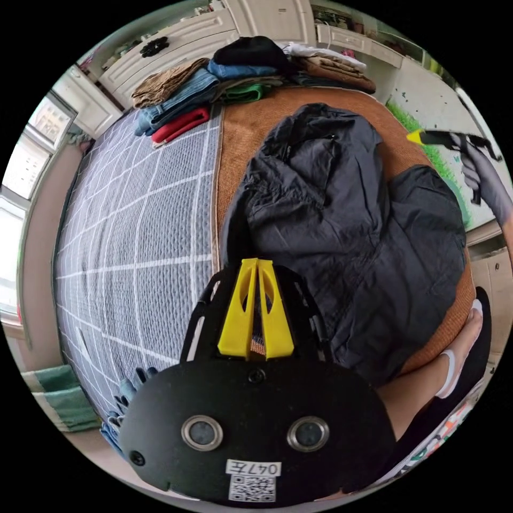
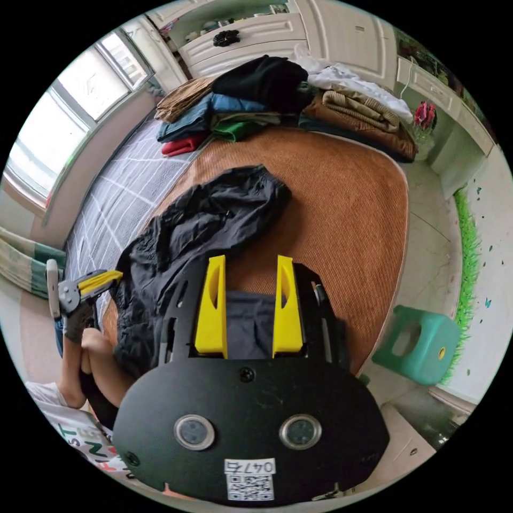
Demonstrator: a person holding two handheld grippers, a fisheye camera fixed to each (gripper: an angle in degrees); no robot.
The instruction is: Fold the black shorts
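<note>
The fingers point(image 1: 255, 267) of the left gripper point(image 1: 256, 307) are pressed together with only a slit between them and nothing caught there, their tips just at the near edge of the black shorts point(image 1: 342, 224). To their left lies the grey checked quilt point(image 1: 133, 224) of the bed; to their right the shorts sprawl crumpled over the brown woven mat point(image 1: 240, 128), one leg bunched toward the clothes pile point(image 1: 214, 85) at the far end, the other spread toward the mat's edge.

Further right, the right gripper point(image 2: 248, 310) hangs over that spread leg with its fingers point(image 2: 211, 304) parted and nothing between them, dark cloth showing in the gap below.

The cloth looks thin, light and slick, so it will likely slump, slide on itself and keep few creases. A pinch on a doubled hem or the waistband seems surest; which rumpled edge is the waistband I cannot tell. It probably wants flattening before any fold.
</note>
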